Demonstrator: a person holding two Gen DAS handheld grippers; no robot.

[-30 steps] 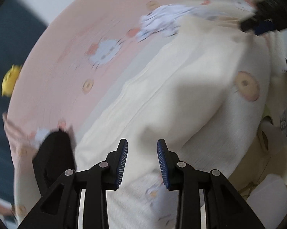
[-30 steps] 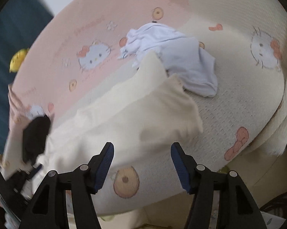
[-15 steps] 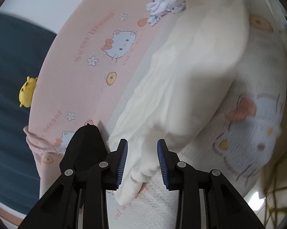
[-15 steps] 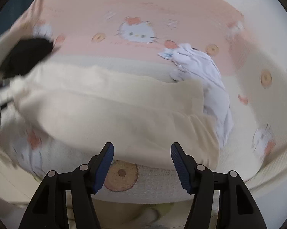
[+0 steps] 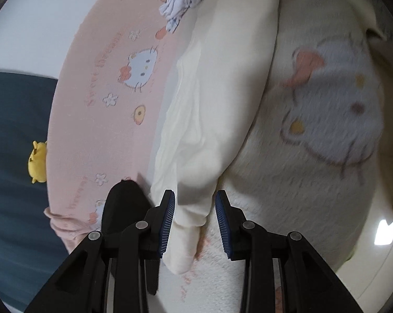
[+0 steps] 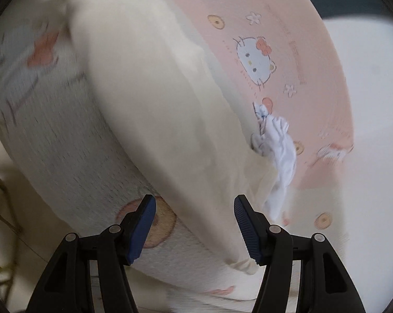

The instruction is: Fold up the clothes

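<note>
Both grippers over the bed [image 5: 86,99], pointing down at the cream garment [image 5: 222,91], which lies in a long folded band across the printed cover.

Left gripper [image 5: 195,224]: fingers [image 5: 167,221] part spread, straddling the narrow sleeve-like end of the garment. I see a gap on each side, so no pinch yet. Right gripper [image 6: 195,227]: fingers [image 6: 244,225] spread wide over the opposite end of the band, cloth under and between them, pads not pressing.

Risks, as I judge them:
- Left fingers stand only a little wider than the sleeve end; closing off-centre could catch one layer only, or the bed cover with it.
- The white crumpled garment [image 6: 277,156] touches the cream band's edge near the right gripper; a sloppy grab could drag it along into the fold.
- The black item [image 5: 123,200] lies just beside the left gripper and could snag.

Hard to make out: right view is motion-blurred; I cannot count the layers in the band. The black item is partly hidden by the gripper body. The band's far end is cut off at the top of both views.
</note>
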